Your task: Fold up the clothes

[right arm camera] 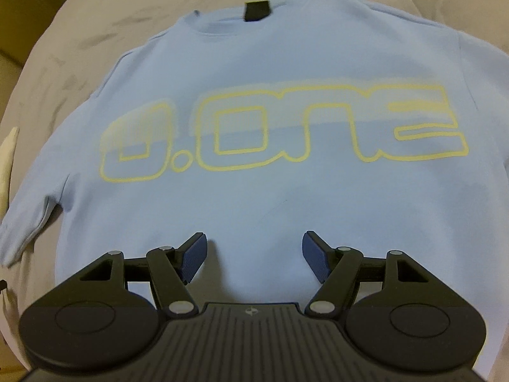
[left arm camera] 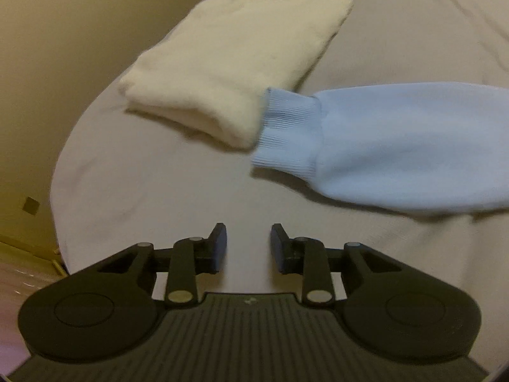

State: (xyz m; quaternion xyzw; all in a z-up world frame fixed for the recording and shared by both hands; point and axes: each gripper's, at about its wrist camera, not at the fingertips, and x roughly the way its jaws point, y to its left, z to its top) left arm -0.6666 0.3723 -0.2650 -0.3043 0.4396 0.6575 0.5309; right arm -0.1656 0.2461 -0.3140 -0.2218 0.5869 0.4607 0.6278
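A light blue sweatshirt point(right arm camera: 254, 197) lies flat on the grey sheet, with yellow outlined letters across its chest and a black label point(right arm camera: 256, 11) at the collar. My right gripper point(right arm camera: 254, 237) hovers over its lower body, open, with nothing between the pads. In the left wrist view one sleeve point(left arm camera: 407, 149) stretches in from the right. Its ribbed cuff point(left arm camera: 286, 127) rests against a folded cream garment point(left arm camera: 229, 60). My left gripper point(left arm camera: 248, 232) is over bare sheet, below and left of the cuff, open and holding nothing.
The grey sheet point(left arm camera: 152, 191) covers a rounded surface whose edge drops off at the left to a beige floor point(left arm camera: 41, 63). A sliver of the cream garment point(right arm camera: 8, 159) shows at the left edge of the right wrist view.
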